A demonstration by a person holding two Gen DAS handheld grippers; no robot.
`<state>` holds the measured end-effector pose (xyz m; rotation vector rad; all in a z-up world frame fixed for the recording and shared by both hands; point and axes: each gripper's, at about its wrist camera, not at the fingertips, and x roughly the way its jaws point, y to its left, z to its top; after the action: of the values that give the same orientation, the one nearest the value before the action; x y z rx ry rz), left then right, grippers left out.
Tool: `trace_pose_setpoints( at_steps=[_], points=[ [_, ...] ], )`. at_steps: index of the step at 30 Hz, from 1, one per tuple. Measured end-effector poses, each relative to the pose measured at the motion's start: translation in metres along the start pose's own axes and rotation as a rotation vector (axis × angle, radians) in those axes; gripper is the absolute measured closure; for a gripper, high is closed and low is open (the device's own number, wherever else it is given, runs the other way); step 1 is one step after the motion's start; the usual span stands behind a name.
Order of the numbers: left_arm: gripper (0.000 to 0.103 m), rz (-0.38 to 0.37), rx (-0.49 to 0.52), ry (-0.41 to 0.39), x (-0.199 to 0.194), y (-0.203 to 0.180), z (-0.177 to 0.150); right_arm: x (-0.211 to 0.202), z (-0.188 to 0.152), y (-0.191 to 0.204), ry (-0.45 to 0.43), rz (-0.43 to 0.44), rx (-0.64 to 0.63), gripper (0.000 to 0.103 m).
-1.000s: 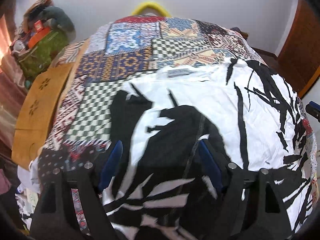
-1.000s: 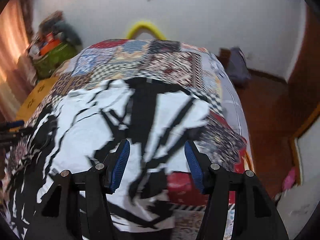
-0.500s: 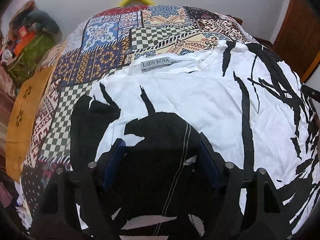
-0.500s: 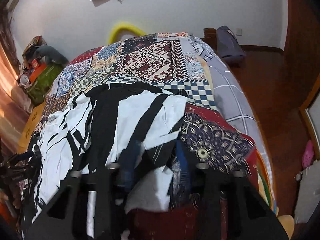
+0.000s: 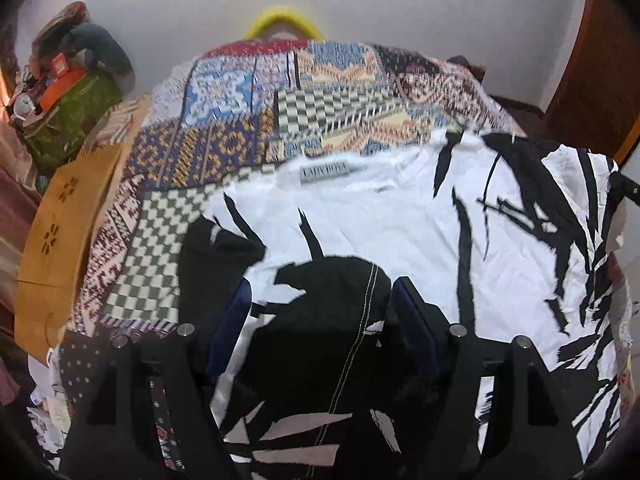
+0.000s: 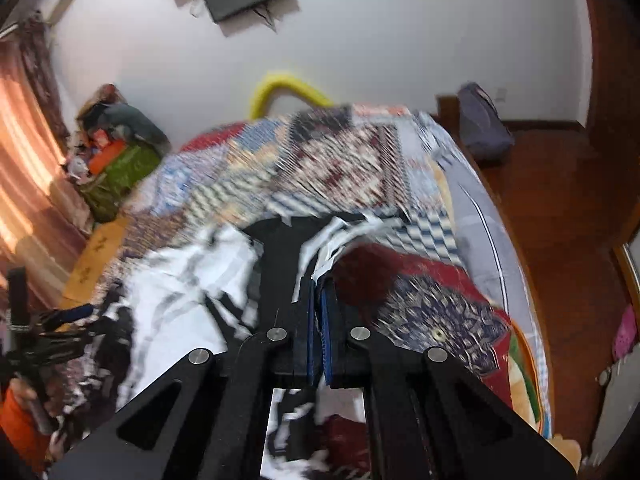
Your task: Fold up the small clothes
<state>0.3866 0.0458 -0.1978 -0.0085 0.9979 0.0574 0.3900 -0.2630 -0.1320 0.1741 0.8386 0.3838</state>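
Note:
A white shirt with black brush-stroke print lies spread on a patchwork bedspread, its neck label toward the far side. My left gripper is open, its blue-padded fingers low over the shirt's near black patch. My right gripper is shut on the shirt's right edge and lifts that fabric off the bed. The shirt stretches away to the left in the right wrist view, where the left gripper shows at the far left.
A yellow hoop stands behind the bed by the wall. A pile of bags and a green box sits at the left. A tan cardboard piece lies along the bed's left edge. Wooden floor and a grey bag lie to the right.
My right gripper has gone from open over the shirt to shut on its right edge and has raised it. My left gripper stays open, shifted slightly over the shirt.

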Motion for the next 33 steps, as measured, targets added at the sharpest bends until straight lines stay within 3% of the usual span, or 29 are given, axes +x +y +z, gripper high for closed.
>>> trace_pose_setpoints(
  at_steps=[5, 10, 15, 20, 24, 30, 33],
  points=[
    [0.03, -0.016, -0.015, -0.04, -0.023, 0.009, 0.003, -0.002, 0.01, 0.038, -0.002, 0.082, -0.066, 0.101],
    [0.03, -0.025, -0.007, -0.052, -0.037, 0.012, 0.0, 0.028, -0.001, 0.082, 0.061, 0.146, -0.135, 0.101],
    [0.03, -0.019, 0.012, -0.049, -0.042, 0.013, -0.008, 0.072, -0.027, 0.113, 0.173, 0.158, -0.195, 0.101],
    [0.03, -0.018, 0.029, -0.025, -0.038, 0.009, -0.014, 0.107, -0.053, 0.126, 0.277, 0.115, -0.245, 0.098],
    [0.03, -0.022, 0.047, -0.015, -0.032, 0.001, -0.013, 0.094, -0.048, 0.123, 0.269, 0.137, -0.248, 0.096],
    [0.03, -0.07, 0.058, -0.01, -0.025, -0.023, 0.002, 0.049, -0.031, 0.105, 0.177, 0.148, -0.246, 0.077],
    [0.03, -0.093, 0.086, -0.013, -0.021, -0.044, 0.012, 0.04, -0.023, 0.093, 0.144, 0.118, -0.247, 0.076]
  ],
)
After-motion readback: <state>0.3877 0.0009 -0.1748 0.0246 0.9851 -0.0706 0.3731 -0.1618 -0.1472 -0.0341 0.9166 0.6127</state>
